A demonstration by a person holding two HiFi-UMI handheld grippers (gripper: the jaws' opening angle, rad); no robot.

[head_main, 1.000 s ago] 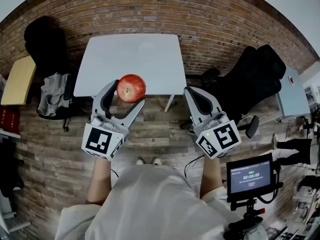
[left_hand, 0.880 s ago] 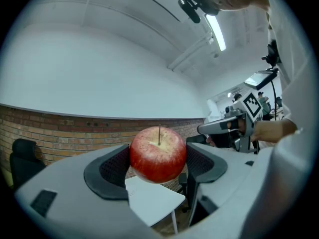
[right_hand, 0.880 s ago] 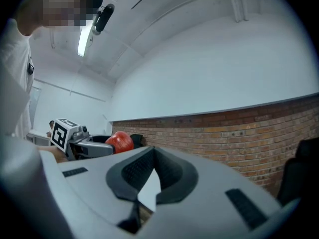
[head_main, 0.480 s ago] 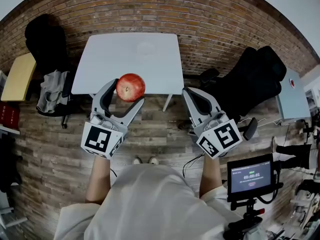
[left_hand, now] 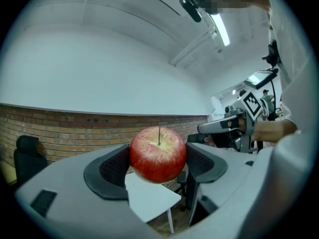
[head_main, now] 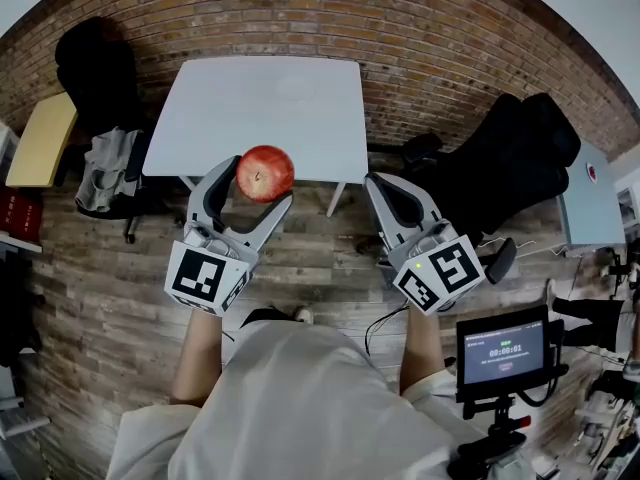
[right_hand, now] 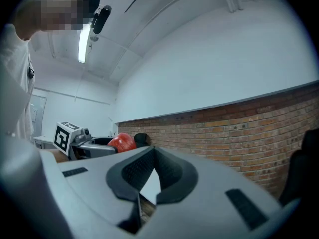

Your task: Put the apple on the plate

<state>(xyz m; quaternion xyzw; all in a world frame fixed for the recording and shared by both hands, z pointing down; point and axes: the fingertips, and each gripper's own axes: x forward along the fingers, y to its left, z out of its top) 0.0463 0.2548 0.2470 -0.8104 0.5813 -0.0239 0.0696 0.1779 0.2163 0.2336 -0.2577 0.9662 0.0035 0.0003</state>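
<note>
A red apple (head_main: 265, 173) hangs in the air in front of the white table (head_main: 230, 118), and my left gripper (head_main: 258, 183) is shut on it. The left gripper view shows the apple (left_hand: 158, 154) stem up, squeezed between both dark pads. A faint round white plate (head_main: 297, 88) lies on the table's far part. My right gripper (head_main: 386, 190) is held beside the left one, to the right and short of the table; its pads meet at the tips with nothing between them (right_hand: 151, 156). Its view also catches the apple (right_hand: 121, 143) at the left.
A brick wall runs behind the table. A black chair with grey cloth (head_main: 100, 183) stands at the left, by a yellow board (head_main: 42, 140). A black office chair (head_main: 510, 168) is at the right, and a small monitor on a stand (head_main: 503, 351) at the lower right. The floor is wood planks.
The apple stays clamped in the left gripper. Both grippers hold almost the same pose; the table has shifted slightly upward in the head view.
</note>
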